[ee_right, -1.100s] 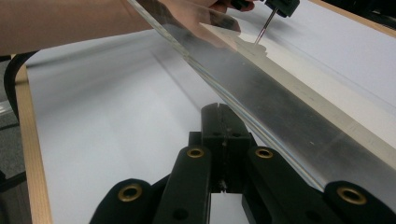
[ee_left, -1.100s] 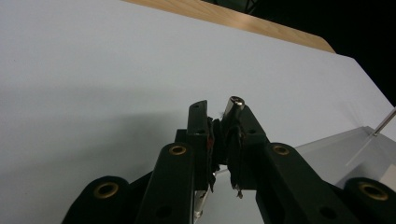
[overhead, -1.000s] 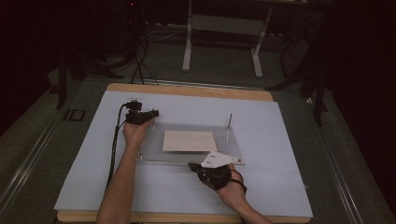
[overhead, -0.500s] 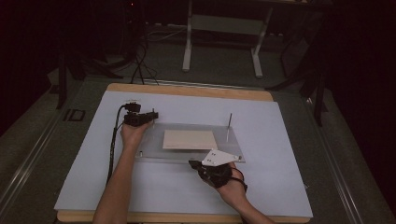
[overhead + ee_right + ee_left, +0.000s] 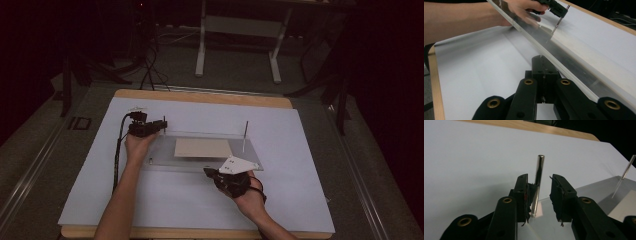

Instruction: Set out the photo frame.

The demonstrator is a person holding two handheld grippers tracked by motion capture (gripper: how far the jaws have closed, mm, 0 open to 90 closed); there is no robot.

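A clear plate [image 5: 165, 152] lies on the white table cover with a tan board [image 5: 203, 147] on its middle. A metal pin [image 5: 539, 170] stands upright at the plate's far left corner. My left gripper [image 5: 539, 181] straddles it. Its jaws have just been opening, and the pin stands between them against the left pad with a gap to the right pad. In the high view the left gripper [image 5: 161, 125] sits at that corner. My right gripper [image 5: 543, 62] is shut, low beside the plate's near edge [image 5: 536, 47], with nothing seen between its jaws; the high view has it [image 5: 209, 173] at the front right.
A second thin pin [image 5: 245, 136] stands at the plate's far right corner, and a short stub [image 5: 150, 161] sits near the front left corner. The table's wooden rim [image 5: 200, 97] borders the white cover. Dark floor, cables and a stand's legs lie beyond.
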